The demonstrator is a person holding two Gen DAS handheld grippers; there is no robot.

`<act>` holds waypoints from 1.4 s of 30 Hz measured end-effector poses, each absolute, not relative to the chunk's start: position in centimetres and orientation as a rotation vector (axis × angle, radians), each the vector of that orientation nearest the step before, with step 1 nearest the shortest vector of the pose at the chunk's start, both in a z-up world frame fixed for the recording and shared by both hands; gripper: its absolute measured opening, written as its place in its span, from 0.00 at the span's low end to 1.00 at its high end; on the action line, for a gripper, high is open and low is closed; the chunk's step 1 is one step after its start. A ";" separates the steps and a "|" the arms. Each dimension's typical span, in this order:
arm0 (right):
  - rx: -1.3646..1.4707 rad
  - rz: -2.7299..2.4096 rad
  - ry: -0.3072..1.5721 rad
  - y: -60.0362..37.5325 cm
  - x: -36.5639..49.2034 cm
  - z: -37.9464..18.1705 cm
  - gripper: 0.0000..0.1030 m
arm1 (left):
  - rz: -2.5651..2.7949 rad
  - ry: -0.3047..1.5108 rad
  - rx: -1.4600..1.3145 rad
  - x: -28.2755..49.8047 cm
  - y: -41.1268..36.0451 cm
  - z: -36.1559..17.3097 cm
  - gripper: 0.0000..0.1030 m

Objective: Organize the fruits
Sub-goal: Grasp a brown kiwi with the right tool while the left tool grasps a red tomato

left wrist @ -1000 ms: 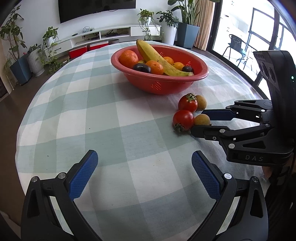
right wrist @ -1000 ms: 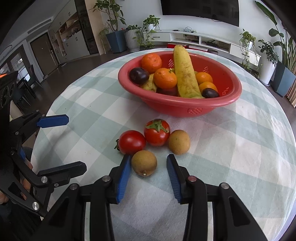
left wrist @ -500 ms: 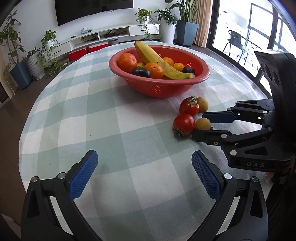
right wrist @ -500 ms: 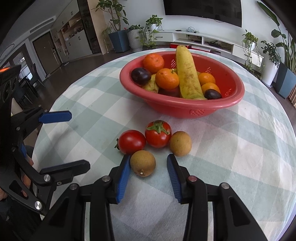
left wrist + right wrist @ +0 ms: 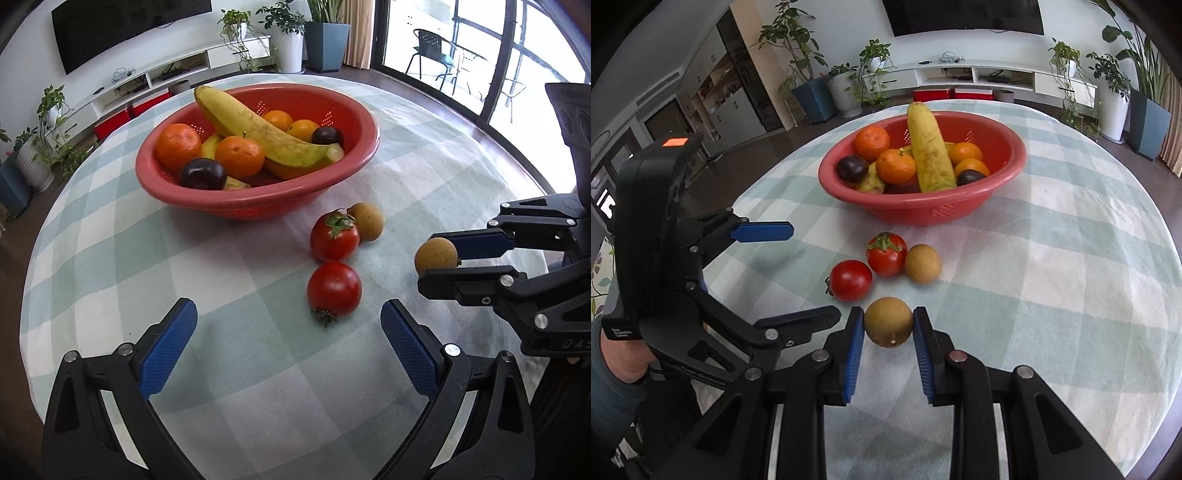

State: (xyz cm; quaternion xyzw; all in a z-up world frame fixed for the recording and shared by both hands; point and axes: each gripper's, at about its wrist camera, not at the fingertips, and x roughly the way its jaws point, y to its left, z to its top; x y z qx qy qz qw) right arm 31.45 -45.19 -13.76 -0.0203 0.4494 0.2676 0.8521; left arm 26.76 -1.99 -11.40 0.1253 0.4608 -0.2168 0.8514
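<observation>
a round brown fruit is clamped off the cloth; two tomatoes and another brown fruit lie before the fruit-filled red bowl.

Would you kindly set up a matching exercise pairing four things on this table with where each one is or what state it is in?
Things:
1. banana
2. left hand-held gripper
3. right hand-held gripper
4. stem-up tomato

States:
A. touching a brown fruit on the cloth
B. shut on a brown fruit
C. open, holding nothing
D. lying in the red bowl

Pairs: 1-D, 2-C, 3-B, 4-A
</observation>
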 end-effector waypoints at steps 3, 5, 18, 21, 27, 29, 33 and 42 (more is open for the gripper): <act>-0.025 0.549 0.954 -45.8 31.3 -14.1 0.28 | -0.477 0.985 0.258 27.6 -2.7 -11.6 0.77; -0.010 0.544 0.954 -46.1 31.4 -14.2 0.28 | -0.486 0.993 0.274 27.8 -3.3 -11.7 0.75; 0.004 0.545 0.950 -46.5 31.5 -14.4 0.28 | -0.499 1.023 0.285 27.9 -3.6 -12.6 0.48; 0.001 0.543 0.951 -46.5 31.6 -14.4 0.28 | -0.508 1.024 0.280 27.8 -3.7 -12.6 0.42; 0.004 0.540 0.947 -46.5 31.6 -14.3 0.28 | -0.513 1.025 0.265 27.5 -3.4 -12.4 0.33; 0.003 0.541 0.944 -46.4 31.6 -14.3 0.28 | -0.514 1.025 0.260 27.3 -3.2 -12.3 0.33; 0.002 0.541 0.943 -46.3 31.5 -14.2 0.28 | -0.521 1.025 0.253 27.2 -3.1 -12.3 0.31; -0.001 0.541 0.946 -46.2 31.4 -14.2 0.28 | -0.548 1.031 0.248 27.5 -3.4 -12.3 0.29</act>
